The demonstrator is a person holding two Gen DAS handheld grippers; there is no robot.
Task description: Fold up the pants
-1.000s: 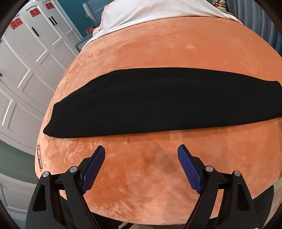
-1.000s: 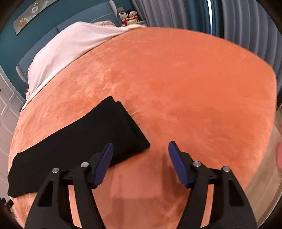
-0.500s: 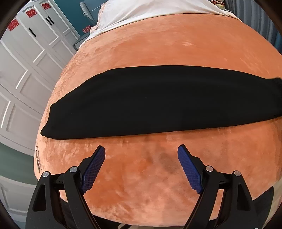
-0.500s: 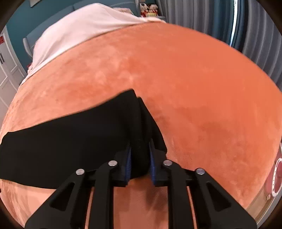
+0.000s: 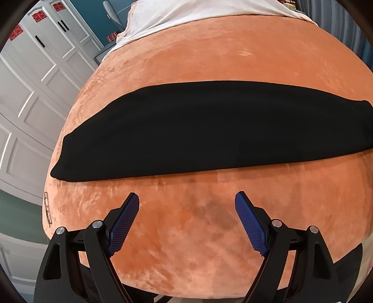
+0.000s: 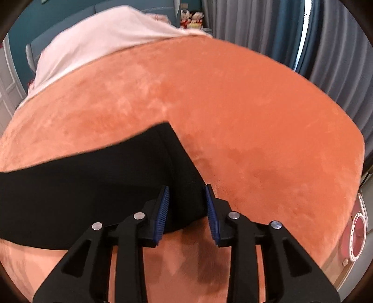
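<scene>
In the left wrist view, the black pants [image 5: 209, 130] are seen folded into a long narrow strip, laid flat across an orange plush blanket [image 5: 209, 51] that covers a bed. The left gripper [image 5: 186, 200] is held over bare blanket on the near side of the strip, clear of the cloth, with its jaws spread wide and nothing between them. White cabinet doors [image 5: 35, 81] are seen at the left, and a white sheet [image 5: 198, 11] at the far end of the bed. In the right wrist view, the end of the pants [image 6: 93, 186] is found right at the right gripper [image 6: 186, 193]. Its jaws are opening, with the corner of the black cloth between them; the blue pads [image 6: 163, 209] are set a little apart, and a firm press on the fabric cannot be made out. Grey and blue curtains [image 6: 314, 35] are seen beyond the blanket [image 6: 233, 105].
</scene>
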